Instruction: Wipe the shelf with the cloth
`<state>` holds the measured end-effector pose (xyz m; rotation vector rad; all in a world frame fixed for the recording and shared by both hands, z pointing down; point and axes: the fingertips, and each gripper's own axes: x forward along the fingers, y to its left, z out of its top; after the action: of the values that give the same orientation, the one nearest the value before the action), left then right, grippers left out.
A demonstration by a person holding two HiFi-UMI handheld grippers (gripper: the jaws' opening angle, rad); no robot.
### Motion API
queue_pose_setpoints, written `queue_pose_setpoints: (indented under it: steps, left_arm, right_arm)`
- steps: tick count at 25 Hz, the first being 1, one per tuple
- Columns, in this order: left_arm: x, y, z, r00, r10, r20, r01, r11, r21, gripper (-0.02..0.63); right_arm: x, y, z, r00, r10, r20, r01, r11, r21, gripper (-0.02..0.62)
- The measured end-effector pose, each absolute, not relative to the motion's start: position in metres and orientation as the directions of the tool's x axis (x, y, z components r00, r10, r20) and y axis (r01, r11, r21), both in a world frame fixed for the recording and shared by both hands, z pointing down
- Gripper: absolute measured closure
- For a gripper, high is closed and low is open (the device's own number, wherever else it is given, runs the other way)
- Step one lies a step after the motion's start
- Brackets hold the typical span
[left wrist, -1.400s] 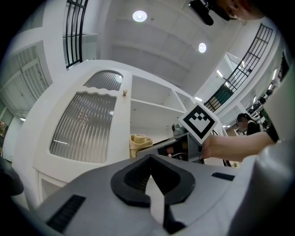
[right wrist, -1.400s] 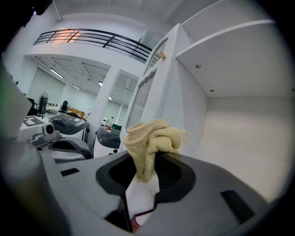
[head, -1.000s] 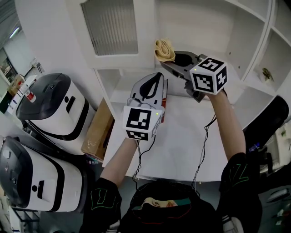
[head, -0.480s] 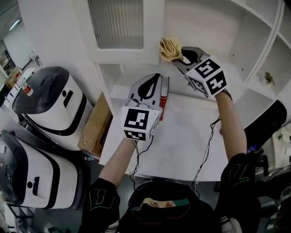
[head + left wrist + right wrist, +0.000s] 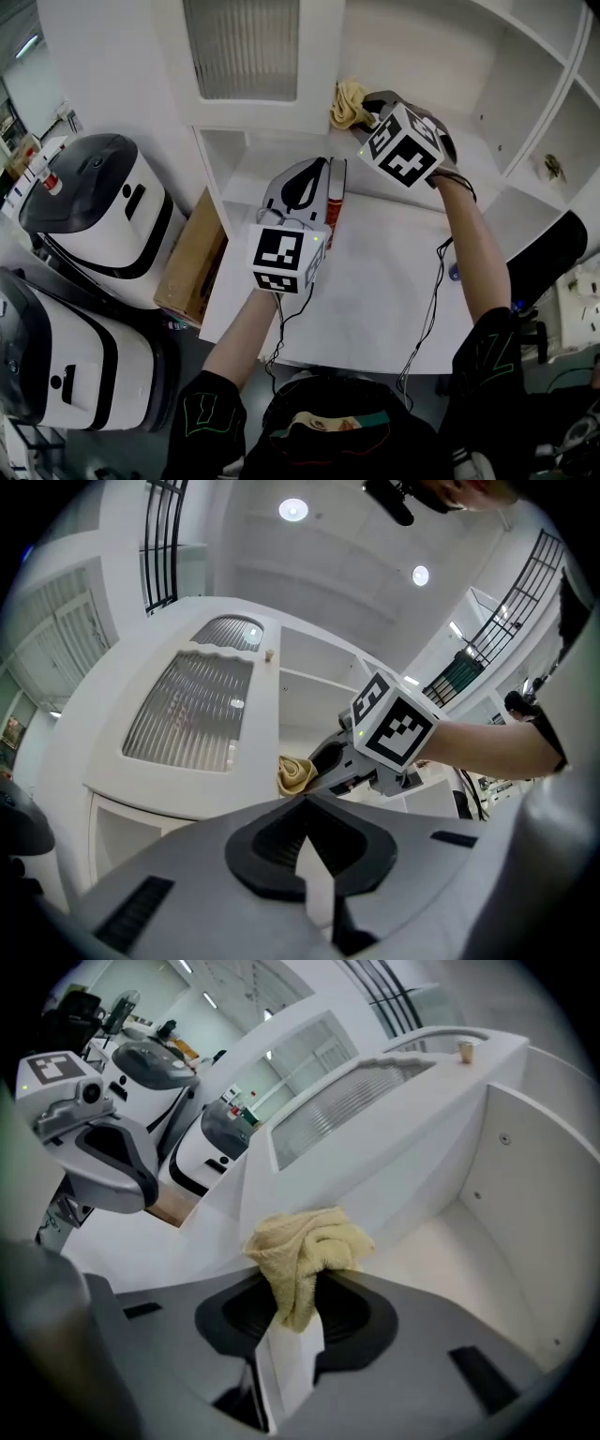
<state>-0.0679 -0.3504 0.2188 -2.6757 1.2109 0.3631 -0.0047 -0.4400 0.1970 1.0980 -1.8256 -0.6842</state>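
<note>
A crumpled yellow cloth [image 5: 351, 103] [image 5: 306, 1251] [image 5: 292, 773] is pinched in my right gripper [image 5: 367, 110] [image 5: 298, 1305], which is shut on it and holds it at the mouth of a white shelf compartment [image 5: 469, 1241], just above the shelf floor. My left gripper [image 5: 305, 178] [image 5: 307, 803] hovers lower over the white counter [image 5: 375, 291], its jaws shut with nothing between them. In the left gripper view the right gripper [image 5: 323, 766] and its marker cube [image 5: 394, 728] show ahead.
A red-spined book [image 5: 337, 202] lies on the counter under the left gripper. A ribbed-glass cabinet door [image 5: 242, 47] is left of the compartment. White appliances [image 5: 98, 211] and a cardboard box [image 5: 187, 267] stand at the left. More shelf bays [image 5: 553, 122] are at the right.
My right gripper has carried the cloth a little up and forward toward the shelf compartment and has rolled, its marker cube turning. The left gripper has barely moved.
</note>
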Motion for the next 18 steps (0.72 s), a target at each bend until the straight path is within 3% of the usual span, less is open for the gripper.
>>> queue_pose_setpoints:
  steps: [14, 18]
  left_arm:
    - [-0.061, -0.365, 0.243, 0.649, -0.715, -0.262, -0.743, -0.669, -0.014, 0.606]
    - [-0.057, -0.368, 0.247, 0.654, -0.711, -0.257, -0.737, -0.675, -0.008, 0.606]
  right_arm:
    - [0.003, -0.447, 0.219, -0.002, -0.876, 0.483, -0.125, 0.479, 0.869, 0.488]
    - [0.003, -0.445, 0.220, 0.010, -0.874, 0.486, -0.123, 0.481, 0.868, 0.491]
